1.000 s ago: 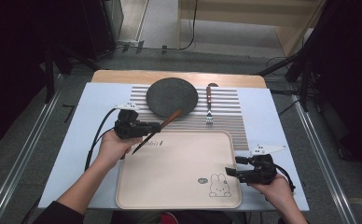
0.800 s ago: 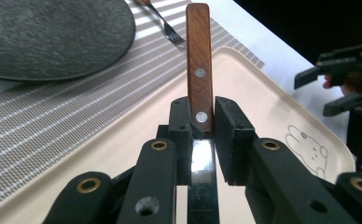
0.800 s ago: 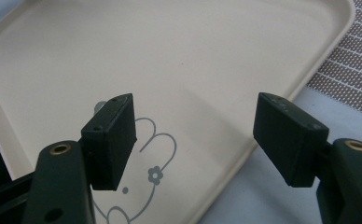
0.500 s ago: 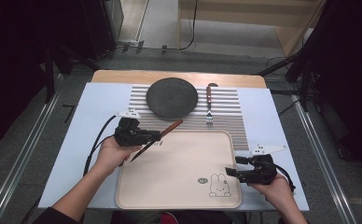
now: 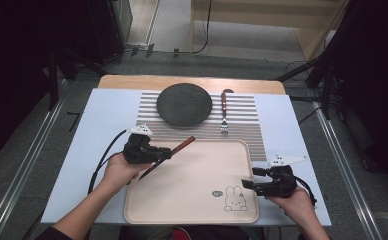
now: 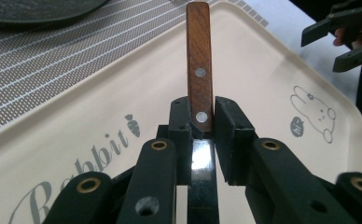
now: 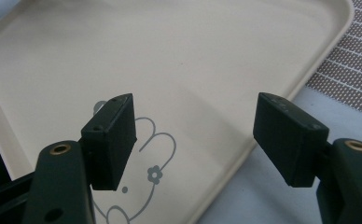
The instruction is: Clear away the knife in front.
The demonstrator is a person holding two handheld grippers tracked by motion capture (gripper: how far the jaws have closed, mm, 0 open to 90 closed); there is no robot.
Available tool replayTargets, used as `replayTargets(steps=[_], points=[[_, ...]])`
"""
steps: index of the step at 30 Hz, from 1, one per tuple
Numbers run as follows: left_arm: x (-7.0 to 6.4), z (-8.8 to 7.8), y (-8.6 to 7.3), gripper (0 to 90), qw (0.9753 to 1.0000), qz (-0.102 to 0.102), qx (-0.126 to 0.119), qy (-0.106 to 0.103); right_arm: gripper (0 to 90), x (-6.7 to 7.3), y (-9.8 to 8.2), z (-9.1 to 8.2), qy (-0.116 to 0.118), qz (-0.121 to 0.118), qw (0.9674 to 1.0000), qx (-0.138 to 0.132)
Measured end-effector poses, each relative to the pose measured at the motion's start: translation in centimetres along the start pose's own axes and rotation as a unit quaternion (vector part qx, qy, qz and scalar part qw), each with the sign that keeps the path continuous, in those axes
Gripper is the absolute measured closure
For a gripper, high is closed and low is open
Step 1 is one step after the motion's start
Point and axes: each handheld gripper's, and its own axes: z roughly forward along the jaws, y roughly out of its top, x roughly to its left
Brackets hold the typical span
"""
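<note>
I have the knife clamped in my left gripper: its fingers are pinched on the wooden handle near the lower rivet, with the handle end pointing ahead and the dark blade running back under the gripper body. In the high view the knife hangs slanted over the upper left corner of the beige tray, handle end toward the placemat, apart from the tray floor as far as I can tell. I read this as the carry step, bringing the knife toward the setting on the bench. Beyond the tray lie the striped placemat, the dark plate and, just right of it, the fork. My right gripper rests at the tray's lower right corner by the rabbit print, its fingers wide apart on nothing. Next I need to pick a landing spot, level the knife, lower it until it lies flat, and only then release.
</note>
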Motion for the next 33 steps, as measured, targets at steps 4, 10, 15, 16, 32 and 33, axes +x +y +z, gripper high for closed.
replayTargets(steps=[4,10,15,16,32,33], points=[[0.0,0.8,-0.4,76.9,0.9999,0.004,0.015,0.004,28.9,0.0,0.0,0.0,0.000,-0.001,1.0000,0.001],[0.2,1.5,-0.7,76.9,0.9995,0.007,0.030,0.008,28.9,0.0,0.0,0.0,0.000,0.001,1.0000,0.001],[0.3,1.6,-1.0,76.8,0.9993,0.016,0.031,0.017,28.9,0.0,0.0,0.0,0.001,-0.001,1.0000,0.001],[0.3,1.7,-1.1,76.8,0.9992,0.017,0.031,0.018,28.9,0.0,0.0,0.0,0.001,0.000,1.0000,0.001],[0.8,2.4,-2.3,76.7,0.9973,0.016,0.064,0.030,28.9,0.0,0.5,0.4,0.006,-0.009,0.9999,0.004],[0.8,2.5,-2.4,76.8,0.9973,0.017,0.065,0.032,28.9,0.0,0.5,0.4,0.007,-0.008,0.9999,0.004]])
